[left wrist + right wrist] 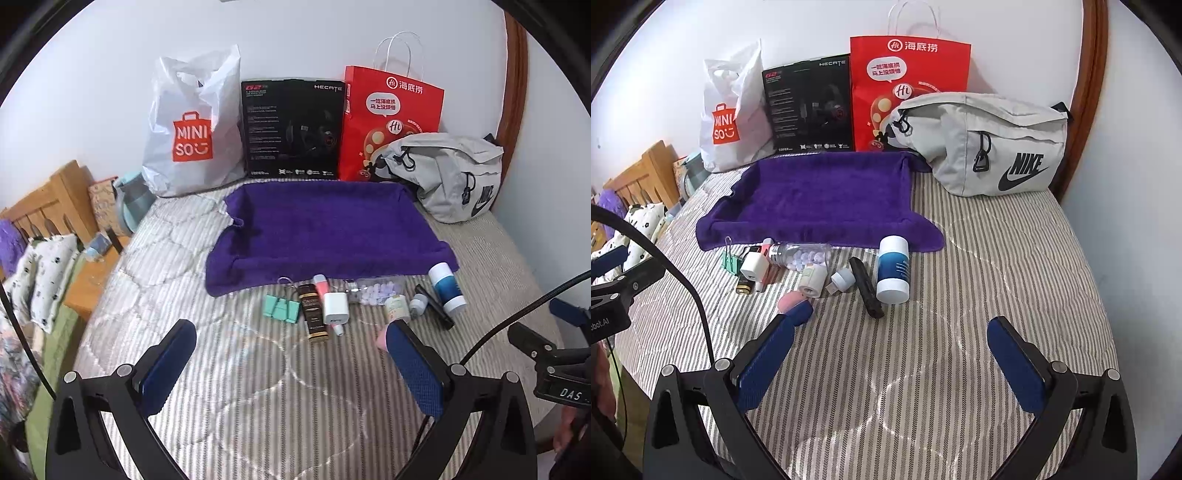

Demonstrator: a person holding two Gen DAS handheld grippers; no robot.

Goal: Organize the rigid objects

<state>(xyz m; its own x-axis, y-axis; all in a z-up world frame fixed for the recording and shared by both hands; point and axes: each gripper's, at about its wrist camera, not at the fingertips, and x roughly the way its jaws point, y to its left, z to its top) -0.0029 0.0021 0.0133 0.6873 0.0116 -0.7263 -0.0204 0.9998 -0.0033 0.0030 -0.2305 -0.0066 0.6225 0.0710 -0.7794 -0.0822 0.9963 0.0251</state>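
Observation:
A row of small items lies on the striped bed just in front of a purple towel (325, 229) (820, 195): teal binder clips (280, 308), a brown tube (313, 314), a white charger (336, 308) (753, 266), a clear bottle of pills (376, 291) (801, 254), a small cream jar (397, 308) (812, 280), a black stick (866, 288) and a blue-and-white bottle (447, 288) (893, 269). A pink-tipped blue object (796, 306) lies nearest. My left gripper (291, 343) and right gripper (894, 339) hover open before the row, holding nothing.
Against the wall stand a white Miniso bag (188, 129), a black headset box (291, 127), a red paper bag (391, 118) and a grey Nike bag (990, 144). A wooden headboard (44, 203) and pillows lie left. Striped bedding (997, 277) spreads to the right.

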